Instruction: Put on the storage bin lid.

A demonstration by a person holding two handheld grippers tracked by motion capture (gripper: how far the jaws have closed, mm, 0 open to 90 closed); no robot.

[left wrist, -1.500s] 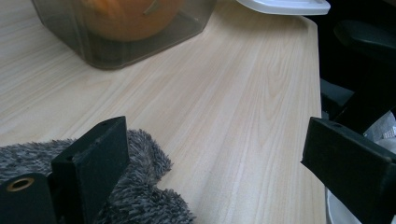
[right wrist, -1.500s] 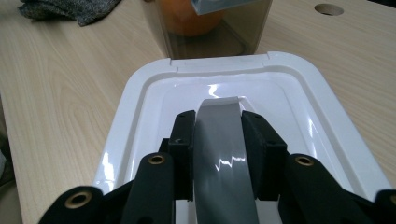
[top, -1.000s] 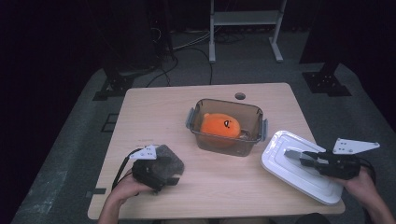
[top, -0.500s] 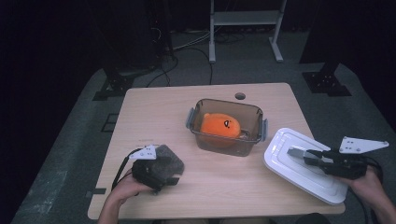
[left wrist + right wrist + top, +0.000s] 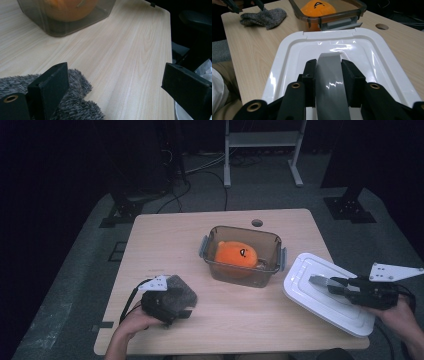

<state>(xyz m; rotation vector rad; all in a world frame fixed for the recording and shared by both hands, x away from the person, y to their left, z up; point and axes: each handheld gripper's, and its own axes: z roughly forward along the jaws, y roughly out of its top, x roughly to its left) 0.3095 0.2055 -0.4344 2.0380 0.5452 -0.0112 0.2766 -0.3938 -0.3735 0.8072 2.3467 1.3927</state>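
A clear brown-tinted container (image 5: 240, 229) stands mid-table with an orange plush (image 5: 235, 254) inside. Its white lid (image 5: 320, 307) lies flat at the table's right. My right gripper (image 5: 336, 285) reaches over the lid from the right, shut on a grey flat strip (image 5: 332, 85) that runs out over the lid's (image 5: 294, 50) centre. At the front left lies a grey fuzzy cloth (image 5: 181, 292). My left gripper (image 5: 115, 82) hovers low with jaws wide open, one jaw over the cloth's (image 5: 75, 105) edge and bare tabletop between them.
A round hole (image 5: 257, 223) is cut in the table's far edge. Bare wood (image 5: 240, 312) lies between the cloth and the lid. Beyond the table are a white rack's legs (image 5: 227, 175) and floor cables. The lid's near corner sits close to the table's right front edge.
My right gripper with the grey strip has drifted slightly right, and the lid has shifted a little with it. The left gripper and the cloth have stayed put.
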